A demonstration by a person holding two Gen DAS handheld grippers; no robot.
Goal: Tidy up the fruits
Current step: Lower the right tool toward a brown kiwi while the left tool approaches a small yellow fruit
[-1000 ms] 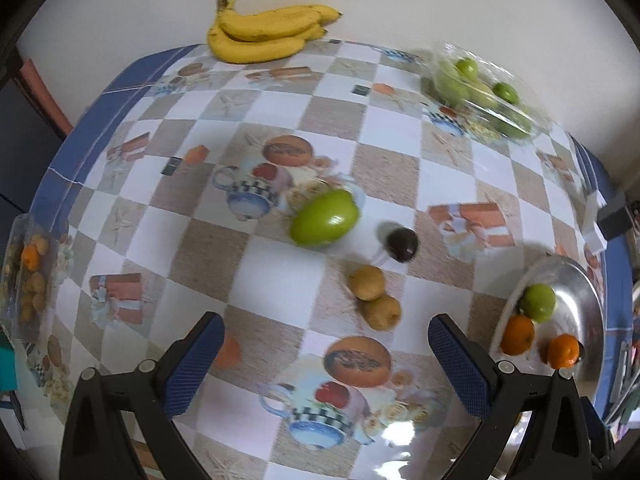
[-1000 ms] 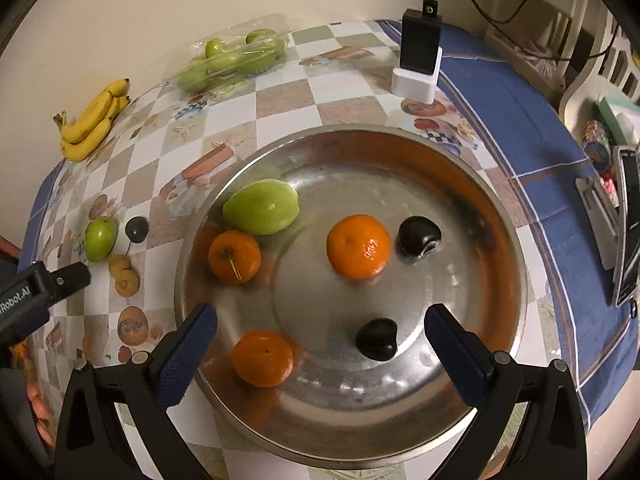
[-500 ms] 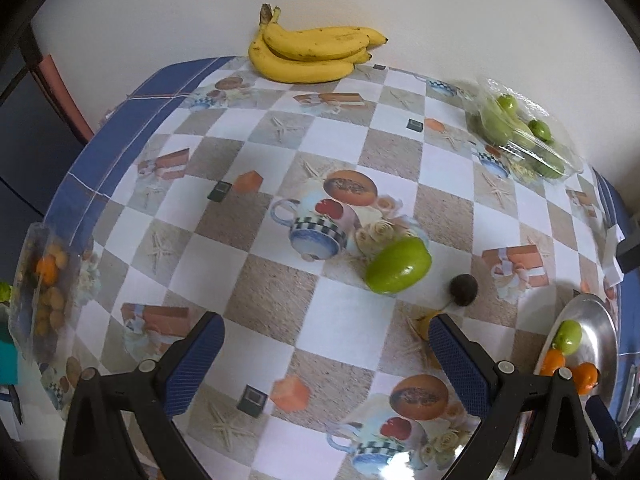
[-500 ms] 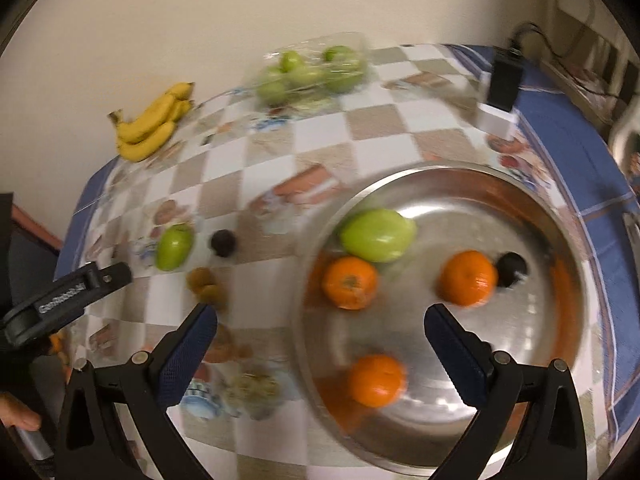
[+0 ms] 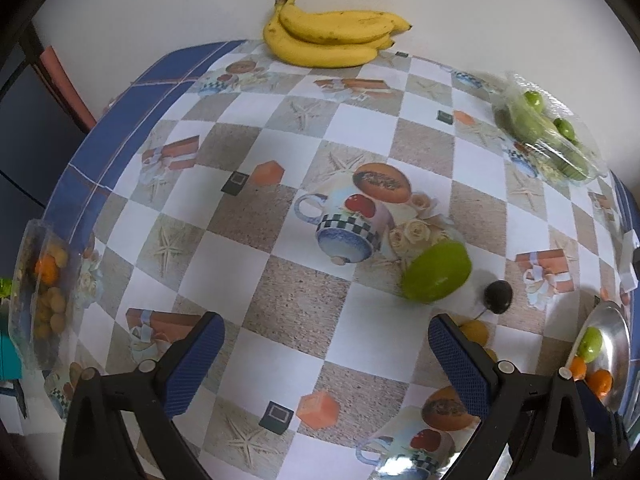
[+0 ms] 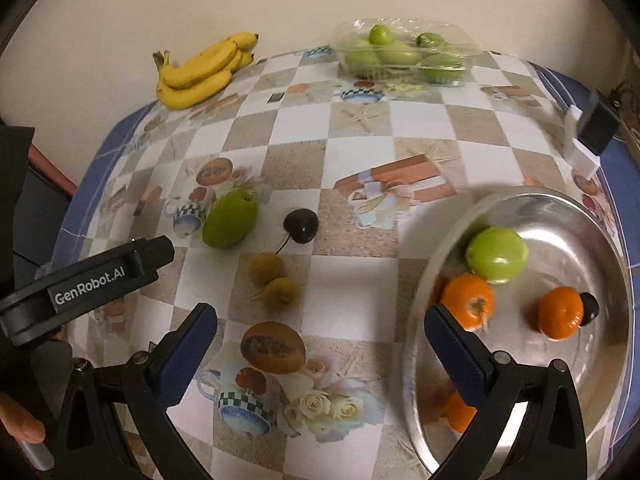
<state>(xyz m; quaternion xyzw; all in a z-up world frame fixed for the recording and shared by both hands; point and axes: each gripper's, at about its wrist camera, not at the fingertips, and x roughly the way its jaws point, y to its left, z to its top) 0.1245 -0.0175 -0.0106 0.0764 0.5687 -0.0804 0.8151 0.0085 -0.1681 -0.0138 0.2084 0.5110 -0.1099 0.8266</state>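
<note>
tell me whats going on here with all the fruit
A person holds a claw in each hand and is sorting fruit into a metal bowl. The bowl already holds a green apple, tangerines and a dark cherry. Both the left claw and right claw are open and empty. A green mango, a cherry and two small brown fruits lie loose on the tablecloth.
</note>
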